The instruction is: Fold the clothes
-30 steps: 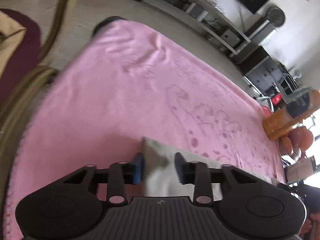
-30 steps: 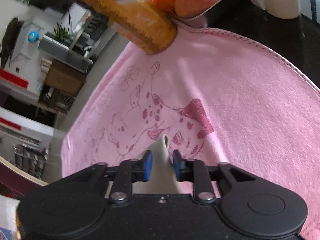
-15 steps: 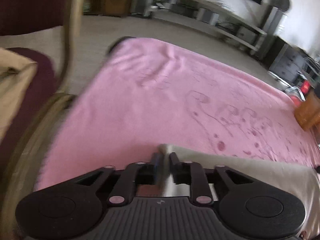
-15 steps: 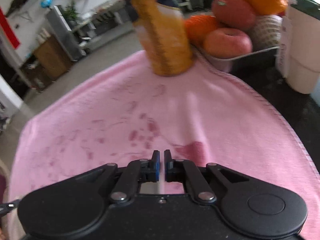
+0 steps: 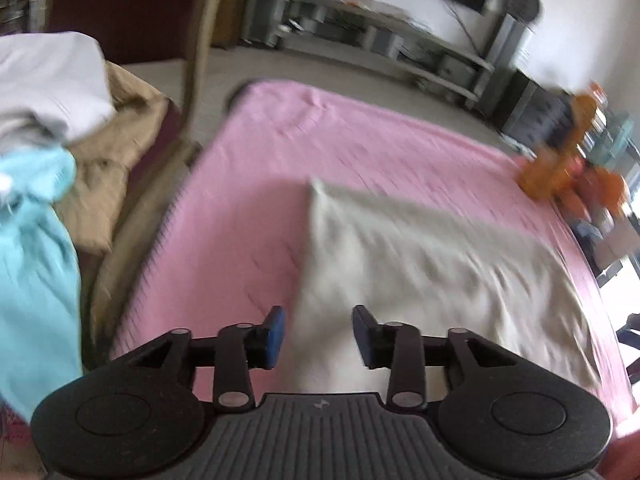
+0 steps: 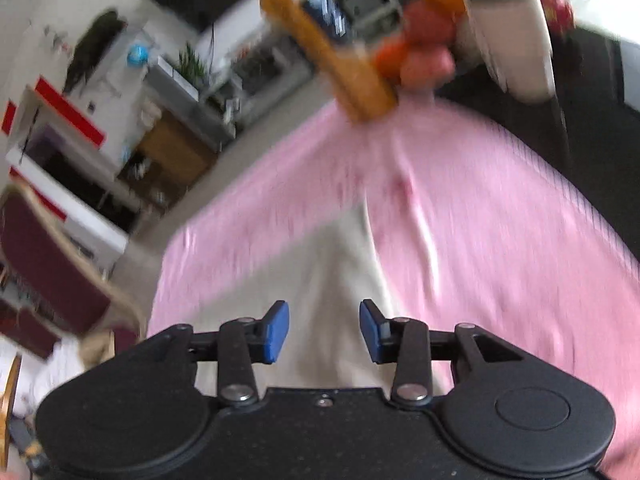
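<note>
Both grippers are standing apart from the work: we are finding the left gripper (image 5: pixel 318 336) and the right gripper (image 6: pixel 323 332) with jaws parted to a moderate gap, having just been opening, and nothing is pressed between the pads of either. We are locating the task's item, a cream garment (image 5: pixel 432 280), lying flat on the pink blanket (image 5: pixel 248 200), with its corner and edges below both grippers. We are judging the cloth to be light, soft and limp, liable to sag and crease when lifted, neither fragile nor slippery. We are recommending a hold at two corners or along one hem, one gripper to each. Further clothes (image 5: pixel 48 128) are lying heaped on the chair (image 5: pixel 192 80) beside; a bottle (image 6: pixel 336 52) and fruit (image 6: pixel 424 48) are standing at the blanket's far edge.
</note>
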Action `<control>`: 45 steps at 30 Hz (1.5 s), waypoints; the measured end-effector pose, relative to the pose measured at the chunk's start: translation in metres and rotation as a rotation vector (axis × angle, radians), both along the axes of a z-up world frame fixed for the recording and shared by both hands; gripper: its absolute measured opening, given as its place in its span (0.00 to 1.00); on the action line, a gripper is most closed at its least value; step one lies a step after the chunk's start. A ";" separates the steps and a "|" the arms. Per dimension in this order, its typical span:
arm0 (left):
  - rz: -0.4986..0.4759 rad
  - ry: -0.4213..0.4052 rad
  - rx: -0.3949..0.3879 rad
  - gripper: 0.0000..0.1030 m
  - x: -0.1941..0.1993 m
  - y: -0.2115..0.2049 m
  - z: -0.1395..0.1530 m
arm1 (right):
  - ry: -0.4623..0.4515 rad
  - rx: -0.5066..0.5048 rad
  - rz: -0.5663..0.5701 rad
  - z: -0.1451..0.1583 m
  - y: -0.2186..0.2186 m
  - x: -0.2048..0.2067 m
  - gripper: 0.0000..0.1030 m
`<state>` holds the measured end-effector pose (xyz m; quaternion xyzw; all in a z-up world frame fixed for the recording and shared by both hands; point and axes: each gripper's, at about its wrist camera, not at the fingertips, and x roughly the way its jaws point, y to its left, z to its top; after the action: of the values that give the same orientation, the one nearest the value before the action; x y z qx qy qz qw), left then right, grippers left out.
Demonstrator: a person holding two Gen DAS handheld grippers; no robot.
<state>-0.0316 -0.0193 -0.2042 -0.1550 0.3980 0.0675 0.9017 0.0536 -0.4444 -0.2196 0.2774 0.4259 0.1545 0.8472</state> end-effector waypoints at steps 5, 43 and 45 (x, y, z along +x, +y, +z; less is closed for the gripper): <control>-0.007 0.018 -0.115 0.39 -0.015 -0.016 -0.014 | 0.095 0.089 0.029 -0.025 0.006 -0.025 0.37; 0.201 0.099 -0.437 0.38 -0.006 0.015 -0.057 | 0.387 0.472 -0.021 -0.094 0.023 -0.014 0.37; 0.207 0.100 -0.430 0.38 -0.006 0.016 -0.057 | 0.394 0.468 -0.015 -0.095 0.025 -0.014 0.37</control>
<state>-0.0379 -0.0031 -0.2608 -0.3800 0.4293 0.0810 0.8153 0.0399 -0.4191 -0.3150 0.4928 0.5327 0.1853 0.6626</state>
